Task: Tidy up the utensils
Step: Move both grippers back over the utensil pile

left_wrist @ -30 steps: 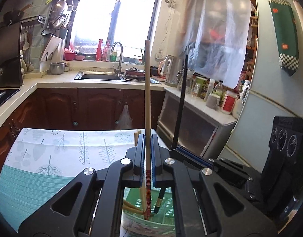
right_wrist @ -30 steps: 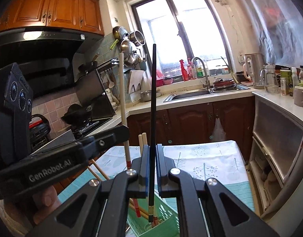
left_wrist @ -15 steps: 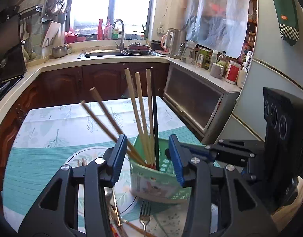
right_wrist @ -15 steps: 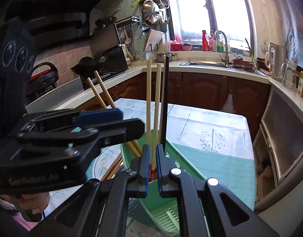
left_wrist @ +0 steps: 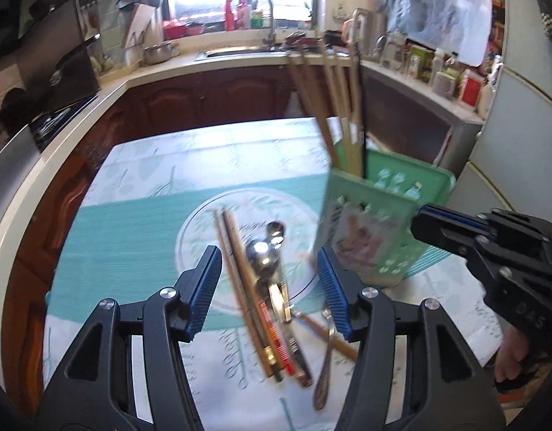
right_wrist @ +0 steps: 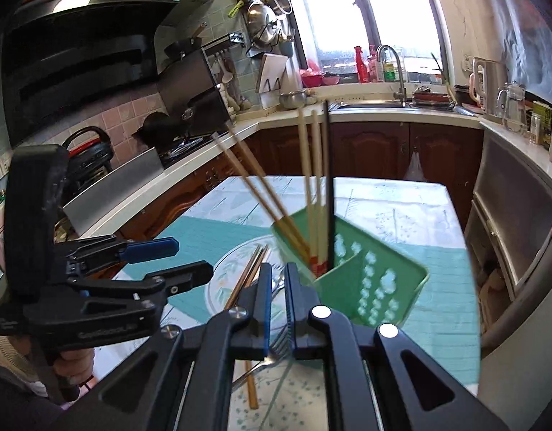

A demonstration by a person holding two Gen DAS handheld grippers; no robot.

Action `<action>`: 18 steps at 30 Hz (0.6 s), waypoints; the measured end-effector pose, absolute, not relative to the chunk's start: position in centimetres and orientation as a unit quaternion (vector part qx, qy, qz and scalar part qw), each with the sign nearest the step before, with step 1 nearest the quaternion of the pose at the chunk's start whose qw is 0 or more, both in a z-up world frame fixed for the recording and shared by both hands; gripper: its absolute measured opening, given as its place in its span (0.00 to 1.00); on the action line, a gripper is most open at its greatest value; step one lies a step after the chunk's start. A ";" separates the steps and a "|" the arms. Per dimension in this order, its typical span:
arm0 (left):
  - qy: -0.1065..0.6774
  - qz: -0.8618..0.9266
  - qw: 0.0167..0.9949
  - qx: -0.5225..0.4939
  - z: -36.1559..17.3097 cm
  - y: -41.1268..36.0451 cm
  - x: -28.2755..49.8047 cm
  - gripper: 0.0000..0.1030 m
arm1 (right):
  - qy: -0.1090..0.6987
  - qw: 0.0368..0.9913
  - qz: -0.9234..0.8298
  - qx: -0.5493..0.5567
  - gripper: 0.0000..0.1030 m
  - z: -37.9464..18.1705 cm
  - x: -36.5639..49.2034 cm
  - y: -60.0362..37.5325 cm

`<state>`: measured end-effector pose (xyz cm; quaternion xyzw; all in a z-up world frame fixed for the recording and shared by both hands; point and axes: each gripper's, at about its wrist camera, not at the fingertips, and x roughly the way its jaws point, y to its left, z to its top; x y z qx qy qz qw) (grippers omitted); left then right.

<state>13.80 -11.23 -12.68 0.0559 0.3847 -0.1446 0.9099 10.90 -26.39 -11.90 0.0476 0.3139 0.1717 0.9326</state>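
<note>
1. Several utensils lie loose on the surface just ahead of the left tongs (left_wrist: 268,287): a bundle of chopsticks (left_wrist: 240,280), a metal spoon (left_wrist: 265,248) and, nearer the right-hand pad, a fork (left_wrist: 326,352). The picture is blurred here, so I cannot say exactly how they overlap.
2. Both pads of the left tongs stand well apart and the jaws are opening; nothing is between them, with the pile lying below the gap. As I judge it, the step in hand is picking the next piece from this pile.
3. For a clean pick, I would choose one piece at the edge of the heap, line the pads across its handle, and close only once the handle sits squarely between them; grabbing mid-pile risks dragging neighbours along.
4. Beside the pile, the right tongs (right_wrist: 277,309) show a narrow gap with no utensil in it, though a fork shows through below; they look nearly closed and empty.
5. Farther on stands the green holder (right_wrist: 376,280), with upright and leaning chopsticks already in its near compartment. It appears tilted, so a lowered utensil could tip it.
6. Behind lie the patterned tablecloth (left_wrist: 218,158) and kitchen counter.
</note>
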 end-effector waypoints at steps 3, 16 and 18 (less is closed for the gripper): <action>0.395 -0.126 0.909 0.049 -13.7 -9.9 13.1 0.51 | 0.337 0.923 0.184 0.036 0.10 -13.1 10.3 -24.7; 0.428 -0.093 0.899 0.020 -16.3 -6.6 12.8 0.51 | 0.375 0.908 0.186 0.005 0.13 -16.2 9.7 -20.4; 0.433 -0.087 0.897 0.009 -16.4 -6.1 12.9 0.51 | 0.373 0.911 0.178 -0.001 0.13 -16.3 9.5 -20.0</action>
